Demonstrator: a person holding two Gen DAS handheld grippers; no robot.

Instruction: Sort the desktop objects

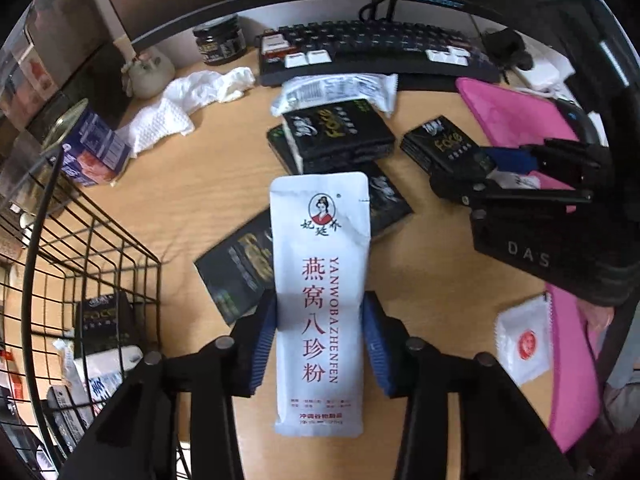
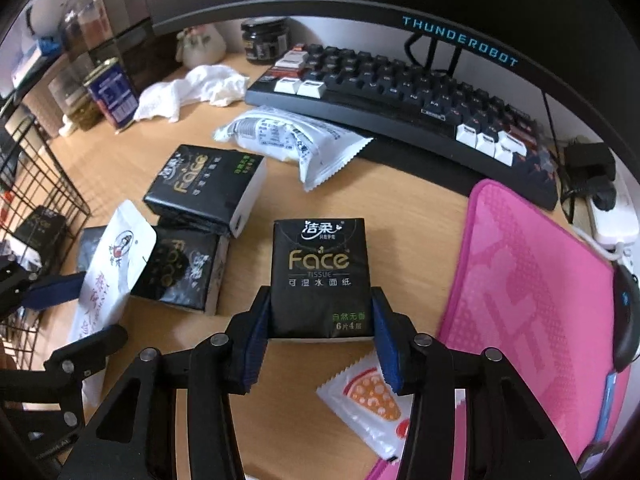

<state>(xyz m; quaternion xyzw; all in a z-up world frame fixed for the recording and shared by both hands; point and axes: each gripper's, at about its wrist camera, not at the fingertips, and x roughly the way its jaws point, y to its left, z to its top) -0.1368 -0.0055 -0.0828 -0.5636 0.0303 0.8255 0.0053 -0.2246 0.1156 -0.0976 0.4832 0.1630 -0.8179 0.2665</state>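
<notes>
Left wrist view: the left gripper (image 1: 320,340) has its blue ribbed pads against both long edges of a tall white foil sachet printed with red Chinese characters (image 1: 320,280), so it holds the sachet, which seems raised a little above the desk. Its upper end overlaps a loose pile of black glossy tissue packs with gold lettering (image 1: 338,136).

Right wrist view: the right gripper (image 2: 320,344) is closed on a single black rectangular tissue pack labelled Face (image 2: 320,276), pads pressed to its two sides at the near end. This pack lies apart from the pile, just beside a pink textured mouse mat (image 2: 532,292).

To do this step well, I would judge each grip should be kept firm but gentle, as both packets are soft and would crumple. Lifting straight up first should clear the sachet from the pile before it travels to the black wire basket (image 1: 100,248) at the left, where a similar black pack already sits.

Everything rests on a pale wooden desk (image 1: 192,184). Behind are a black keyboard with some white keys (image 2: 400,92), a curved monitor edge, a crumpled white cloth (image 1: 192,100), a dark glass jar (image 1: 220,40), a white crinkle-edged wrapper (image 2: 296,140) and a small white packet with an orange pattern (image 2: 368,404).
</notes>
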